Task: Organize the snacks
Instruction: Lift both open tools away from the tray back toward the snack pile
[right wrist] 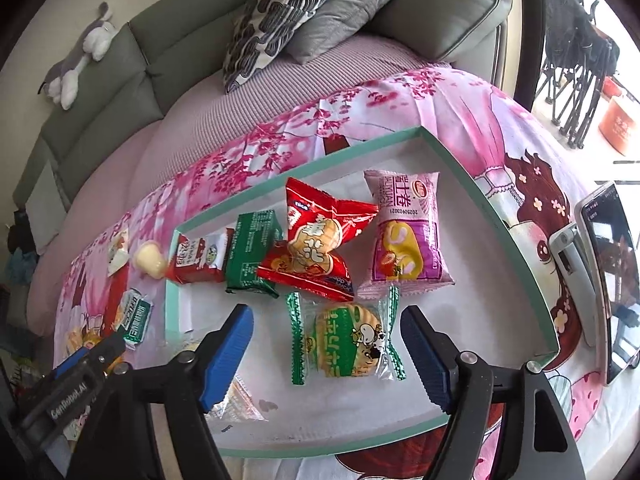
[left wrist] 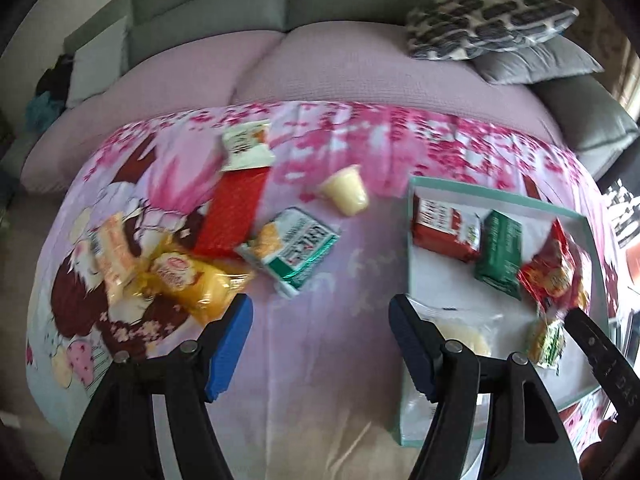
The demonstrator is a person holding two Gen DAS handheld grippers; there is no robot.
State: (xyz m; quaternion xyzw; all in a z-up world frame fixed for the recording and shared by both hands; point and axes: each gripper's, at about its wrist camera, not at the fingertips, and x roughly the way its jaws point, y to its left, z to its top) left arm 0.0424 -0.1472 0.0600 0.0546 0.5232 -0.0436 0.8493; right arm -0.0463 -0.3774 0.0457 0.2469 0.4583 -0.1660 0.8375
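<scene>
My left gripper [left wrist: 320, 308] is open with nothing between its fingers, above the pink cloth between a loose snack pile and the teal-rimmed white tray [left wrist: 440, 278]. The pile holds a yellow packet [left wrist: 192, 284], a green-white cracker packet [left wrist: 292, 248], a red box [left wrist: 236, 216] and a pudding cup [left wrist: 346, 194]. My right gripper [right wrist: 326, 320] is open over the tray [right wrist: 460, 320]. A green-edged cookie packet [right wrist: 346, 340] lies flat between its fingers, untouched by the pads. Further back in the tray are a pink roll-cake packet [right wrist: 404, 236], red cracker bags [right wrist: 320, 232] and a green packet [right wrist: 254, 252].
A phone on a stand [right wrist: 608, 280] stands on the cloth right of the tray. Behind the table is a sofa with a patterned cushion [right wrist: 280, 12] and a grey plush toy [right wrist: 80, 60]. The left gripper's body [right wrist: 92, 352] sits close to the tray's left edge.
</scene>
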